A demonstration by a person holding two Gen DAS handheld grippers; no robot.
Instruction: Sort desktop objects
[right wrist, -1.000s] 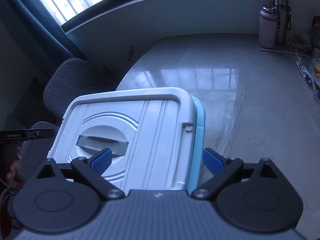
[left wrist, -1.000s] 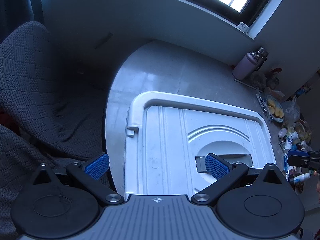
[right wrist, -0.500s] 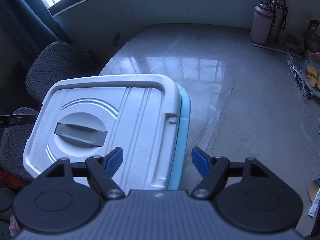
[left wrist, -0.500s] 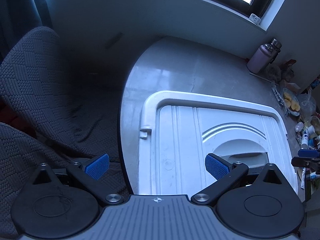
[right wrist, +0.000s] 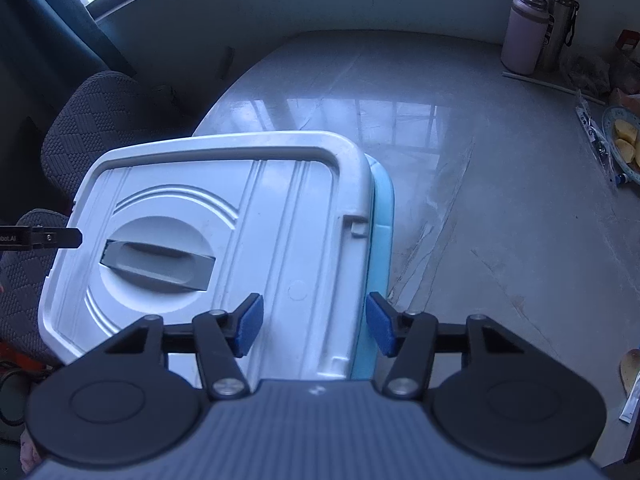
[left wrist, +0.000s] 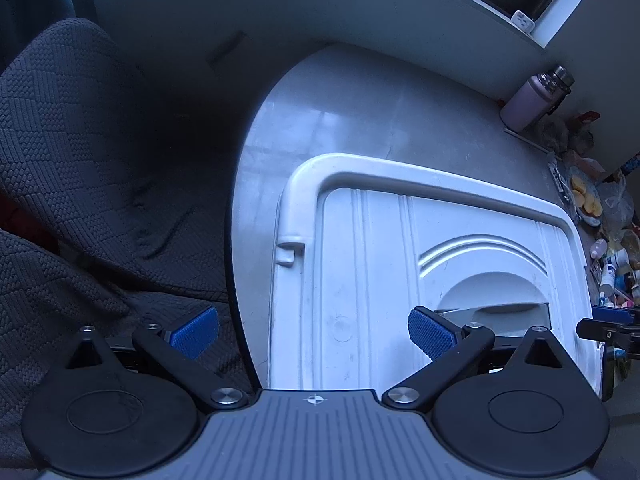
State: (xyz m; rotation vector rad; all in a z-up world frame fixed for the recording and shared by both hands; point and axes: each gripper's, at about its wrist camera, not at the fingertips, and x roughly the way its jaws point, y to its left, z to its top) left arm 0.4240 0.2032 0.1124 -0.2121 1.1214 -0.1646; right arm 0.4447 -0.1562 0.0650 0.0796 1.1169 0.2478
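A white lid (left wrist: pixel 400 240) with a grey recessed handle (left wrist: pixel 492 308) covers a light blue box (right wrist: pixel 382 208) on the marble desk (right wrist: pixel 500 168). My left gripper (left wrist: pixel 314 334) is open and straddles the lid's left edge, one pad over the chair and one over the lid. My right gripper (right wrist: pixel 314 326) hovers over the lid (right wrist: pixel 280 208) at its right edge. Its jaws are closing, with the lid's rim and the box side between them, and the pads are not visibly pressing. A finger of the left gripper (right wrist: pixel 40 236) shows at the lid's far side.
A dark quilted chair (left wrist: pixel 80 160) stands against the desk's left edge. A pink flask (right wrist: pixel 524 36) and a steel flask (right wrist: pixel 560 20) stand at the back right. A plate of yellow slices (right wrist: pixel 624 144) and several small bottles (left wrist: pixel 612 268) crowd the right side.
The right jaws have narrowed from wide apart to a small gap. Both grippers have come down closer to the lid, which looks larger in both views.
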